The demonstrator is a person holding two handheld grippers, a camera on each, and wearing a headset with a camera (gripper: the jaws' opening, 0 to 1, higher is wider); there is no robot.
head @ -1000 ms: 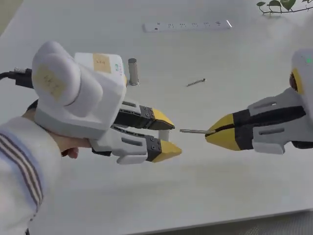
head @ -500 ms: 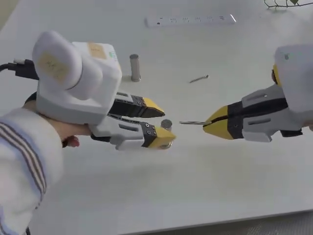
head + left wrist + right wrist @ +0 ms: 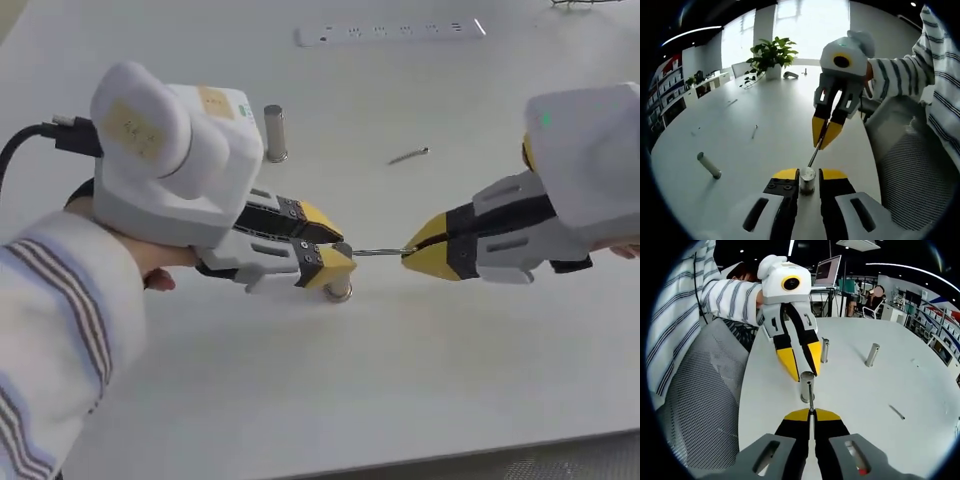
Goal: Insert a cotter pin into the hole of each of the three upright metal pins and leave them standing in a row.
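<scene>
Three metal pins: the held pin [image 3: 338,286] stands on the white table [image 3: 300,400] near the middle, between the two grippers. The right gripper view has a second pin [image 3: 825,350] and a third pin [image 3: 871,354] upright farther off.
Left gripper [image 3: 338,256]: clenched on the held pin. Its jaws press the pin's sides near the top and steady it upright.
Right gripper [image 3: 412,252]: clamped on a cotter pin [image 3: 378,251], gripping its right end so the shank points left, about level.
Cotter tip: touching the held pin's upper part. Whether it has entered the hole cannot be told.
Spare: a loose cotter pin [image 3: 408,156] lies flat on the far side, right of centre, well apart from the work.
Step in hand: threading a cotter pin through the held pin, judged mid-insertion at most. Whether the far pins already carry cotters is too small to tell.
Next move: probably a straight push leftward along the shank's own line, at the height of the hole, while the left gripper holds firm.
Risk: a thin shank could bend or skid off the round side if it comes in at an angle.
</scene>
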